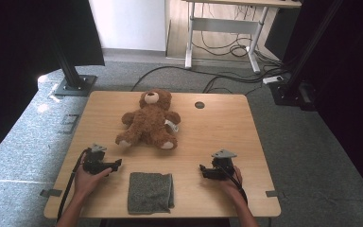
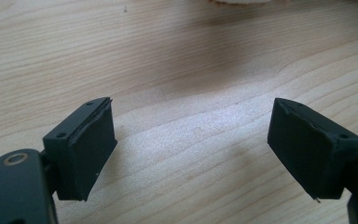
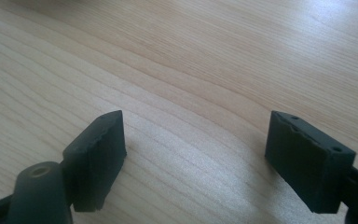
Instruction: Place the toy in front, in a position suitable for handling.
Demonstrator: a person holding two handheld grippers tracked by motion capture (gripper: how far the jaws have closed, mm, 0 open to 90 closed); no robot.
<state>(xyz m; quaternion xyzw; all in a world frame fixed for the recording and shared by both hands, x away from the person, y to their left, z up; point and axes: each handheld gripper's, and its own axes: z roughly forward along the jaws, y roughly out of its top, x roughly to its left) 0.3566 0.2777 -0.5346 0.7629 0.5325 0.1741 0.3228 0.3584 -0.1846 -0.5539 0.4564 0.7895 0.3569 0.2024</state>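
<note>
A brown teddy bear (image 1: 150,120) lies on its back at the middle of the wooden table (image 1: 217,127), head toward the far edge. A folded grey cloth (image 1: 150,191) lies near the front edge. My left gripper (image 1: 117,164) rests on the table left of the cloth, held by a hand, its jaws pointing right. My right gripper (image 1: 202,169) rests right of the cloth, its jaws pointing left. In the left gripper view my left gripper (image 2: 191,147) stands open over bare wood. In the right gripper view my right gripper (image 3: 193,161) is open too, nothing between its jaws.
A round cable hole (image 1: 199,105) sits near the table's far edge. Beyond the table are a black stand base (image 1: 75,85), floor cables (image 1: 227,78) and a white desk frame (image 1: 222,26). A pale edge of the bear's foot (image 2: 237,2) shows at the top of the left gripper view.
</note>
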